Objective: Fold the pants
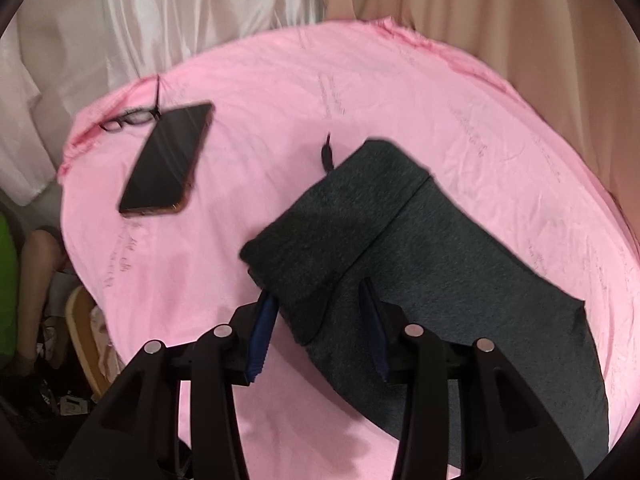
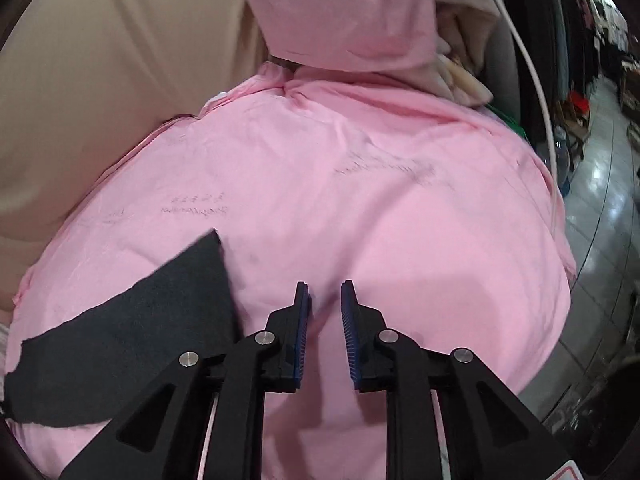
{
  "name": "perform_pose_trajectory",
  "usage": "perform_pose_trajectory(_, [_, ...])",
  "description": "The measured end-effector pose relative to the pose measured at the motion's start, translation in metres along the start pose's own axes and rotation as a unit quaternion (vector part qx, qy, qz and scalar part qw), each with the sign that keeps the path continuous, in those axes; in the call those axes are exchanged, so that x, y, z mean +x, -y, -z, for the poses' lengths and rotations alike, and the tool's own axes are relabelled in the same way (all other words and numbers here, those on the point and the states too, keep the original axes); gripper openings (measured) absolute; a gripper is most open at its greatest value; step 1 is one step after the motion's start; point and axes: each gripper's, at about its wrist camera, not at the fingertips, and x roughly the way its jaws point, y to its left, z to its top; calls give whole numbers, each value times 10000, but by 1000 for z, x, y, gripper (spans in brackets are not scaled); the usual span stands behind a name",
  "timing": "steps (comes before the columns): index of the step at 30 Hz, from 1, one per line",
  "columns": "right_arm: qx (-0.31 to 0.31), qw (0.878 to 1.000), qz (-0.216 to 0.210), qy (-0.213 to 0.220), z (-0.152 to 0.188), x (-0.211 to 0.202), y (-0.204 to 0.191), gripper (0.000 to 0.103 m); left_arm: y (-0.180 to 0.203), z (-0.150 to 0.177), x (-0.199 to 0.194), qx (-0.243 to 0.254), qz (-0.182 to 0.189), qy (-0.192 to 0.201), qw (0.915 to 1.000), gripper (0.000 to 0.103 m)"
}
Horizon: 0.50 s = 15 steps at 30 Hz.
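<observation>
- Pink cloth [image 1: 360,92], creased and faintly printed with grey lettering, covers the desk we work on; pale cream and white curtains [image 1: 168,12] hang behind its far edge.
- Near the desk's far left corner we see a dark phone [image 1: 166,158] lying flat, with spectacles [image 1: 128,120] just beyond it at the edge.
- We find the dark grey pants [image 1: 440,256] folded over on themselves toward the desk's right side.
- Our left gripper [image 1: 320,312] has its jaws spread wide either side of the pants' folded near corner, not clamped.
- Our right gripper [image 2: 325,312] hovers over bare cloth, jaws narrowly parted and holding nothing, the pants' corner [image 2: 160,296] just beside it.
- Beyond the desk's right edge we see glossy floor tiles [image 2: 600,216].
</observation>
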Motion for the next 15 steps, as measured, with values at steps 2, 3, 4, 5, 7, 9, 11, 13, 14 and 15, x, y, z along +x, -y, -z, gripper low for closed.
perform_pose_trajectory(2, [45, 9995, -252, 182, -5, -15, -3, 39, 8, -2, -16, 12, -45, 246, 9997, 40])
perform_pose_trajectory(3, [-42, 9990, -413, 189, -10, -18, -11, 45, 16, -3, -27, 34, -42, 415, 9991, 40])
perform_pose_trajectory(4, [-176, 9983, -543, 136, -15, -16, -21, 60, 22, -3, -33, 70, -15, 519, 9986, 40])
perform_pose_trajectory(5, [-318, 9977, -594, 45, -19, -11, -32, 68, 35, -3, -42, 176, 69, 651, 9977, 40])
perform_pose_trajectory(7, [-521, 9975, -389, -276, -19, 5, -43, 68, 58, 1, -51, 422, 291, 731, 9960, 45])
perform_pose_trajectory(9, [-262, 9978, -472, -376, -7, 5, -40, 67, 83, 10, -59, 737, 568, 713, 9931, 58])
perform_pose_trajectory(11, [-3, 9955, -925, -191, 11, -13, -29, 57, 102, 21, -63, 1039, 705, 702, 9896, 58])
perform_pose_trajectory(13, [-64, 9946, -1030, -130, 27, -28, -24, 55, 121, 33, -63, 1396, 833, 620, 9848, 58])
perform_pose_trajectory(14, [-98, 9934, -1125, -213, 34, -32, -23, 54, 128, 37, -63, 1498, 874, 582, 9831, 58])
perform_pose_trajectory(15, [5, 9910, -1300, -322, 38, -32, -20, 53, 138, 41, -62, 1627, 925, 540, 9808, 58])
